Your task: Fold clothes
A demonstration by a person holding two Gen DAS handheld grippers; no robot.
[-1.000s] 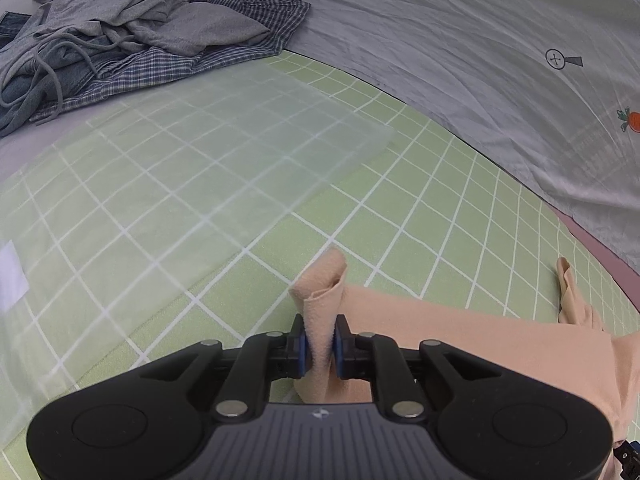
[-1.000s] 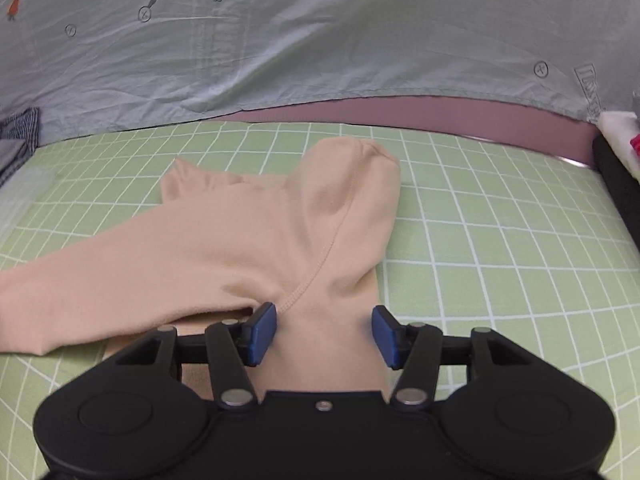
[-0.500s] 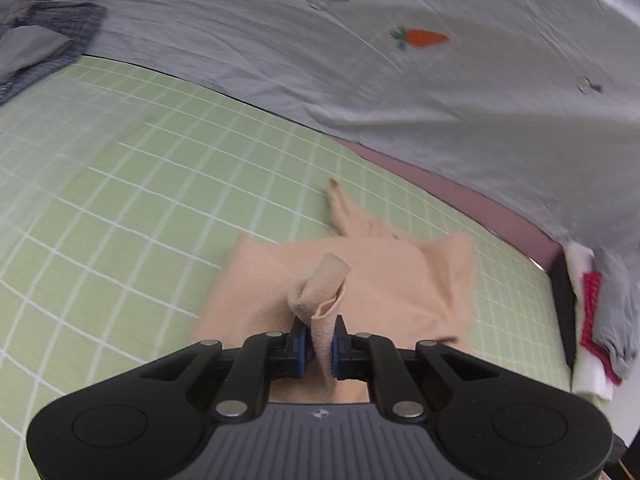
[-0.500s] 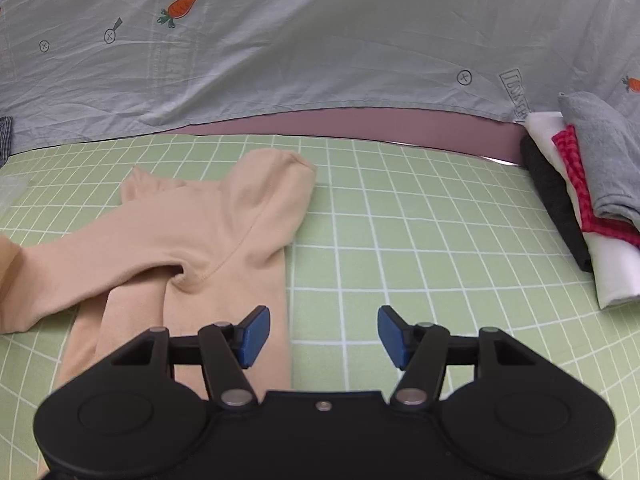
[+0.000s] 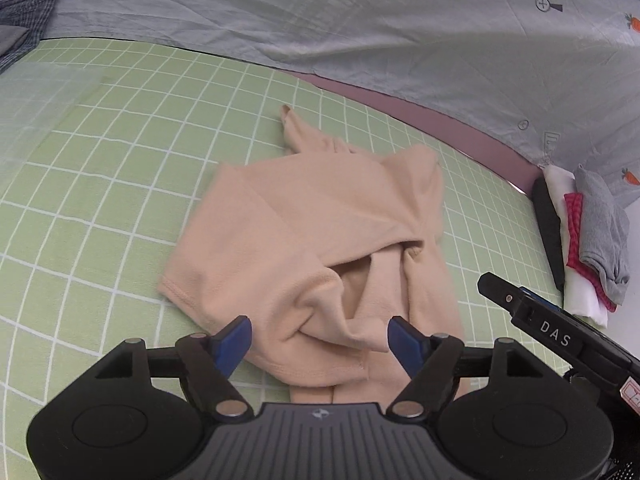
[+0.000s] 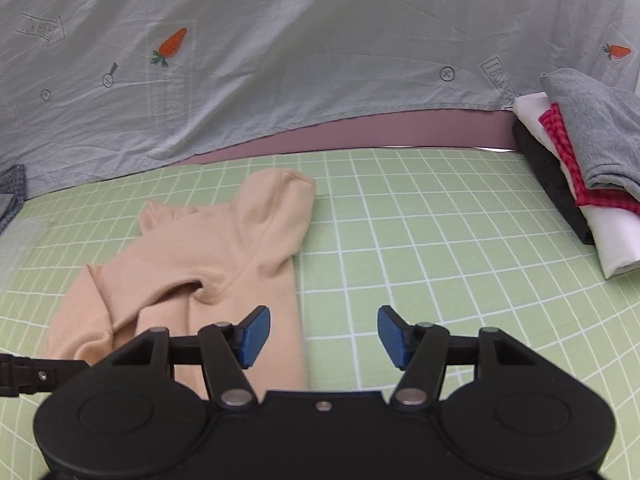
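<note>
A peach-coloured soft knit garment (image 5: pixel 304 240) lies partly folded on a pale green mat printed with a white grid (image 5: pixel 120 168), near the mat's middle. One sleeve is laid across the body, and a rumpled fold of it bunches at the near edge.

The left hand-held gripper (image 5: pixel 320 338) hangs just above that bunched fold with its jaws opening; the blue pads (image 5: pixel 234 338) stand wide on either side of the cloth and do not press on it. The right hand-held gripper (image 6: pixel 322 336) hangs over the garment's right edge and the bare mat beside it. Its jaws stand apart and nothing is gripped between them; the left pad is over the peach cloth, the right pad over the green grid. A black part of the right hand-held gripper, marked "DAS", shows at the right edge of the left wrist view.

Behind the mat a strip of mauve surface (image 6: pixel 360 132) runs along its far edge, and over that drapes a light grey-blue sheet with small carrot prints (image 6: pixel 320 48). At the mat's right end sits a stack of folded clothes (image 6: pixel 580 168): black, white, red-checked and grey pieces. At the far left lies a dark checked fabric (image 5: pixel 28 12).
</note>
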